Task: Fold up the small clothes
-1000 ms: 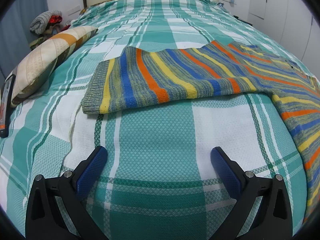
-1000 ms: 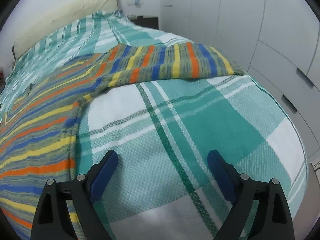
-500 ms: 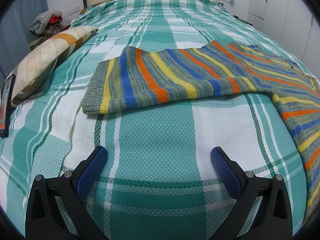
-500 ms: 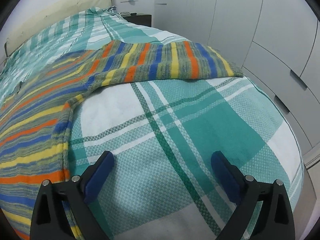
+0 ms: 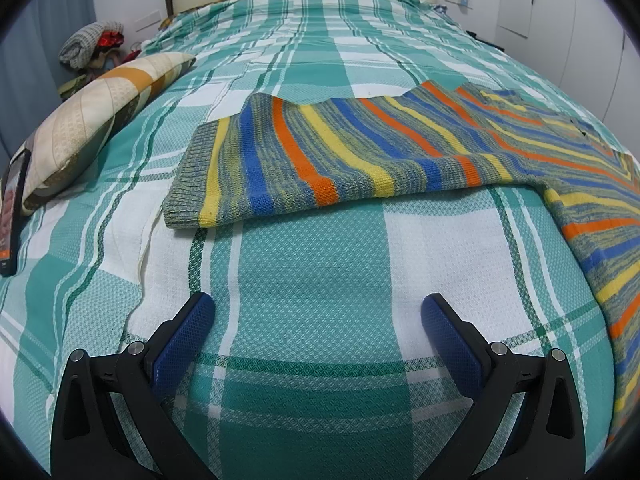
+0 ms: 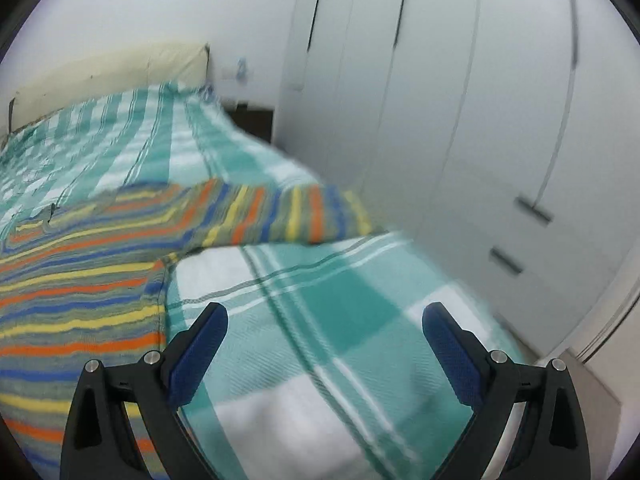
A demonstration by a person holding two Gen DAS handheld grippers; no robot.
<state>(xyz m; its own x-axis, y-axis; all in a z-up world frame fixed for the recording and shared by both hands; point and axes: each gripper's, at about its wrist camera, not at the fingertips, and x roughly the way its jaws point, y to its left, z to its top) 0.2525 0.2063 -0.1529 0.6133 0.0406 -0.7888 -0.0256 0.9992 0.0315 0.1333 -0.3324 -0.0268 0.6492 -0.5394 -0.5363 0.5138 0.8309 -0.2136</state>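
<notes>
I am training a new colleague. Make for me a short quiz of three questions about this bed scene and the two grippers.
1. True or false: the left gripper is shut on the multicoloured striped knitted sweater.
2. What lies left of the sweater's sleeve: A a striped beige cushion, B a basket?
3. Fill in: the right gripper is ____ above the green-and-white checked bedspread.

Key: 1 false; 2 A; 3 open.

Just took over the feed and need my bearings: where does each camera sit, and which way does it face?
Left wrist: on the left gripper, low over the bed, facing the sweater's sleeve and headboard; open fingers show.
Right wrist: on the right gripper, facing the other sleeve and wardrobe; open fingers show, image blurred.
Shared: sweater, bed.
</notes>
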